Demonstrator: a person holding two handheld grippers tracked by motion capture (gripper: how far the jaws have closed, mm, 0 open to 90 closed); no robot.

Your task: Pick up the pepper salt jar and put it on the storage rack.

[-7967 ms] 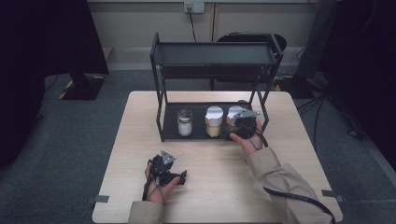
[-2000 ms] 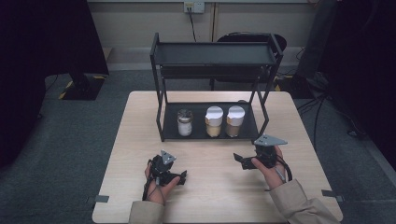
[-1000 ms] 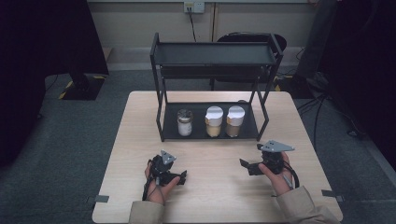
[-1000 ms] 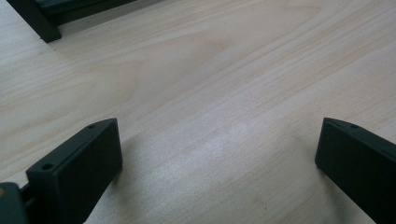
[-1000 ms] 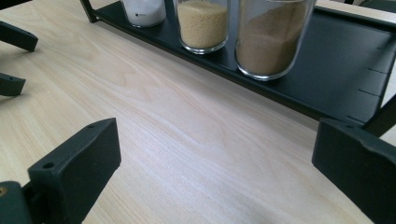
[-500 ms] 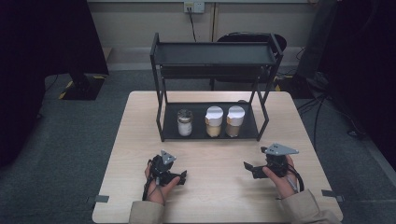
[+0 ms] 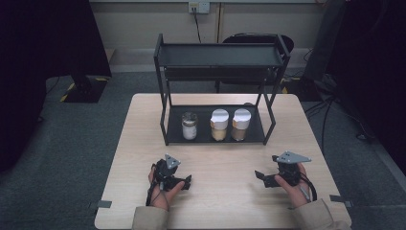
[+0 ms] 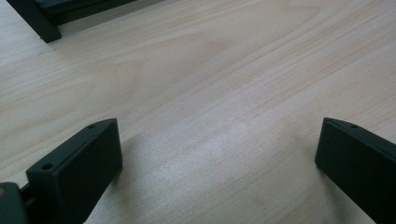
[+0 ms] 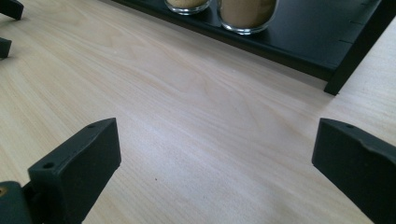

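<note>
Three jars stand in a row on the bottom shelf of a black two-tier rack [image 7: 261, 136]: a metal-lidded jar of white stuff [image 7: 189, 126], then two white-lidded jars of tan stuff [image 7: 219, 125] [image 7: 241, 124]. My left gripper [image 7: 179, 176] rests on the table near the front, held in a hand, and is open. In the left gripper view its jaws [image 8: 217, 135] stand wide apart over bare wood. My right gripper [image 7: 268, 168] sits at the front right, also open, and in the right gripper view [image 9: 215, 135] it holds nothing. The two tan jars [image 9: 243, 11] show ahead of it.
The rack's top shelf [image 7: 220, 55] holds nothing. A rack post [image 9: 355, 51] stands ahead right of my right gripper, and a rack foot [image 8: 37, 23] ahead left of my left one. The light wooden table [image 7: 225, 191] lies bare between the hands.
My right gripper has drawn back from the rightmost jar on the rack's bottom shelf to the front right of the table, with nothing in it. The left gripper has stayed put.
</note>
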